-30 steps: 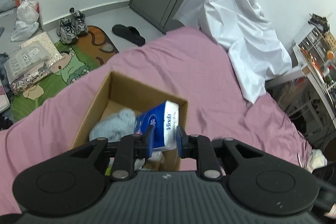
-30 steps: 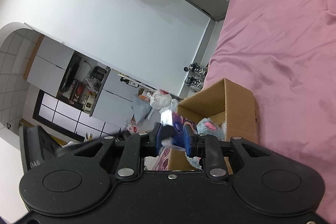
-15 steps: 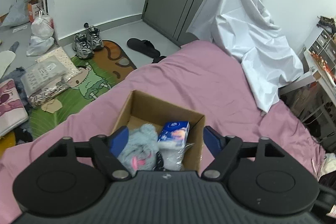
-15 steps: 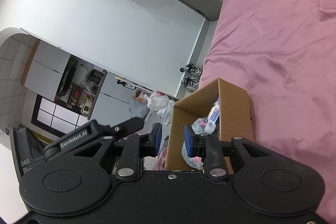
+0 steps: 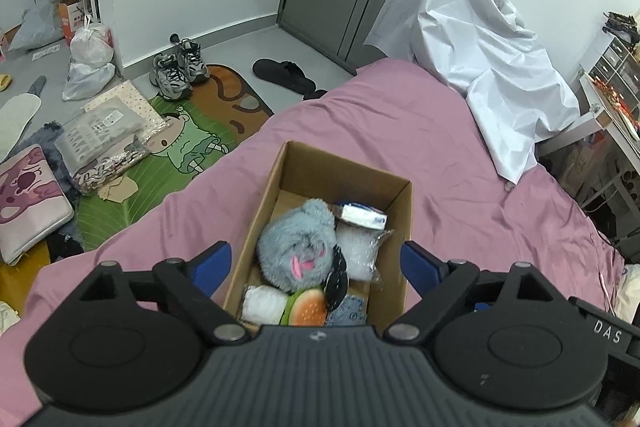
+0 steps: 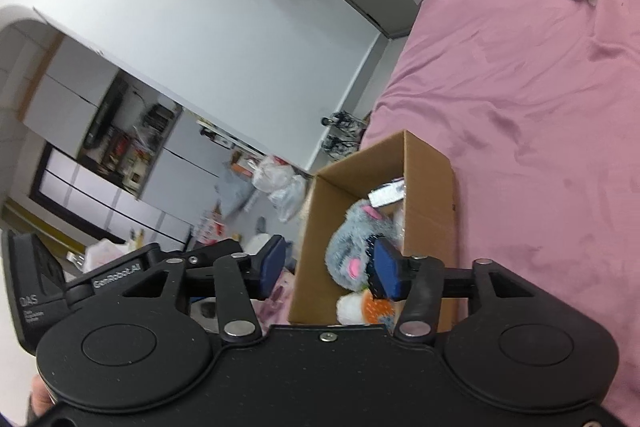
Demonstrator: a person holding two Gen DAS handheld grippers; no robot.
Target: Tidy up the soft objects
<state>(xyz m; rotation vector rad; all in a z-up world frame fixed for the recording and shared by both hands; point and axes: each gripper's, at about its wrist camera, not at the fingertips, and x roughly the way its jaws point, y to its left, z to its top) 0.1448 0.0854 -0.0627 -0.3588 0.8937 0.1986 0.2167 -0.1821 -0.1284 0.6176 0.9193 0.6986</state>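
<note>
Below, both the left gripper (image 5: 316, 269) and right gripper (image 6: 328, 265) are opening, empty, over the cardboard box (image 5: 340, 169) holding a grey plush (image 5: 298, 243) and tissue pack (image 5: 360, 217), bare pink bedsheet (image 5: 460, 167) lying ahead.

Both grippers (image 5: 316, 267) (image 6: 330, 267) opening (nothing between).

"DAS" and "GenRobot.AI" stand on the left gripper (image 6: 116, 273) — nothing else readable.

The right gripper (image 6: 330, 267), blue-padded and black-framed, is opening its jaws with nothing between them. Beyond it, an open brown cardboard box (image 6: 430, 187) is sitting on the pink bedsheet (image 6: 540, 107), holding a grey plush toy (image 6: 348, 239).
</note>
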